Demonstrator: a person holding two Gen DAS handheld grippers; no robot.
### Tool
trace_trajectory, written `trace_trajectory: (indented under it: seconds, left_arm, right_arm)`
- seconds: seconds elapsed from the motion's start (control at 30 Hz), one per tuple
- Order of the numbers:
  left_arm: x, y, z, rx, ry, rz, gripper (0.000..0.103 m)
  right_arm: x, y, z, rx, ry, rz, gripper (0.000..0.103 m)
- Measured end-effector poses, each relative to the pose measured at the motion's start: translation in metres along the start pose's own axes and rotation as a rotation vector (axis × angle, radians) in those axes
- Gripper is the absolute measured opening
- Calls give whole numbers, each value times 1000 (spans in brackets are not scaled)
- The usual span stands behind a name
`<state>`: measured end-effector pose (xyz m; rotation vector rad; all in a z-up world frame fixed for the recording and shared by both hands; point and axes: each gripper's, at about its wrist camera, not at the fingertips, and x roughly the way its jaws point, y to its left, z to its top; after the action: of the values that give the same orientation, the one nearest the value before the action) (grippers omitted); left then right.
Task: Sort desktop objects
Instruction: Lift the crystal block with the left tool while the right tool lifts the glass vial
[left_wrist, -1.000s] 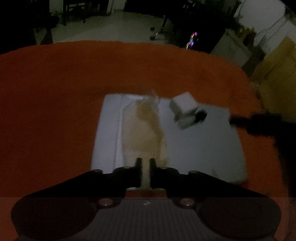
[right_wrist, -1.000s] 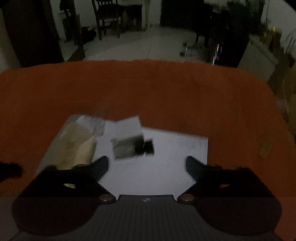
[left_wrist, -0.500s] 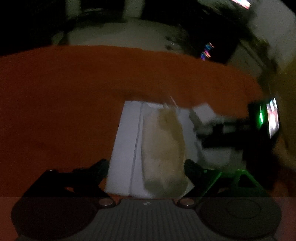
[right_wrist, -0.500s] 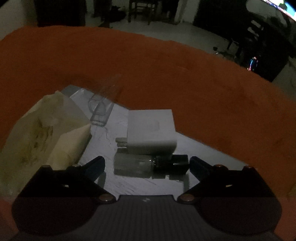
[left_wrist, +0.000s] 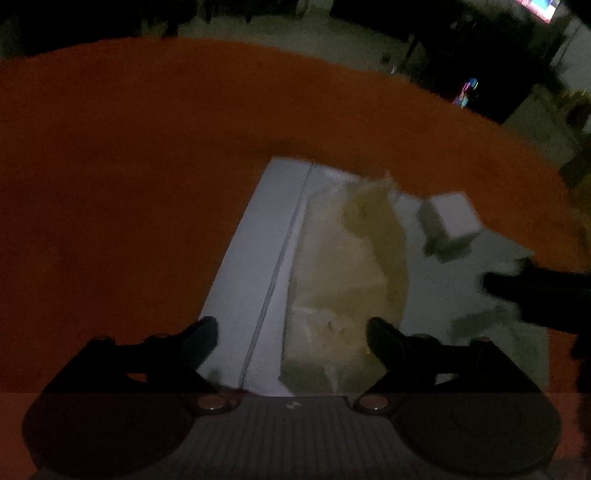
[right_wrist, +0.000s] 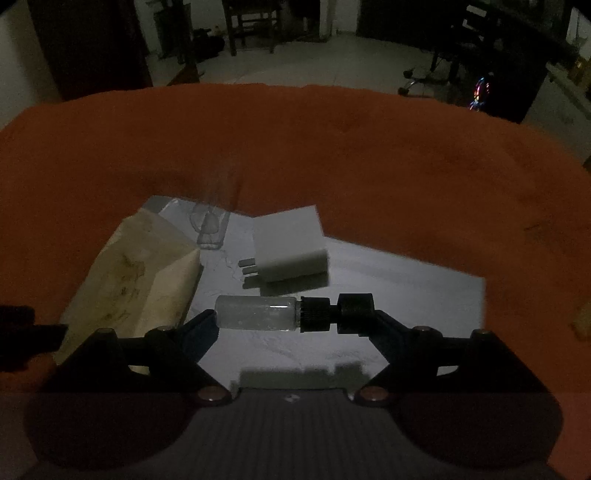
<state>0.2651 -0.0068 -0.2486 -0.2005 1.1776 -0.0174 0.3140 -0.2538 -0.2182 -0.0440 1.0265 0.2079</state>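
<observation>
Hand-held gripper (right_wrist: 291, 325) astride crosswise vial (right_wrist: 256, 313)

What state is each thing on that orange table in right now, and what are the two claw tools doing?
Small bottle: on its side, black cap on, between the right fingers.
Charger: lying flat, unplugged, prongs bare.
Yellowish bag: crumpled on the white sheet.
Clear glass: upright behind the bag.
Left gripper: open, just been closing, astride the bag.
Right gripper: open, closing around the bottle.

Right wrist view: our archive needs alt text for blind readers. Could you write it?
The right claw brackets a small clear vial with a black cap, lying on its side on a white sheet over an orange cloth. Behind lie a white plug adapter and a yellowish bag.
</observation>
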Motion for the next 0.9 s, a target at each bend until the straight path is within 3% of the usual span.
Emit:
trace_trajectory:
  seconds: [0.17, 0.47, 0.63, 0.73, 0.8, 0.9]
  left_arm:
    - [0, -10, 3, 29, -14, 10, 76]
    - [1, -37, 19, 8, -57, -25, 102]
    - [14, -47, 22, -21, -58, -34, 102]
    - [13, -53, 23, -25, -112, -115, 102]
    - [12, -59, 22, -31, -138, -125, 103]
    - [29, -70, 18, -38, -69, -65, 102]
  right_arm:
    - [-40, -2, -1, 20, 1, -9, 89]
    - [-52, 24, -30, -2, 28, 57, 89]
    - [-56, 22, -44, 35, 30, 96, 89]
    - [-60, 13, -51, 72, 40, 91, 90]
    - [-62, 6, -55, 103, 50, 79, 90]
    - [-66, -1, -61, 116, 50, 62, 90]
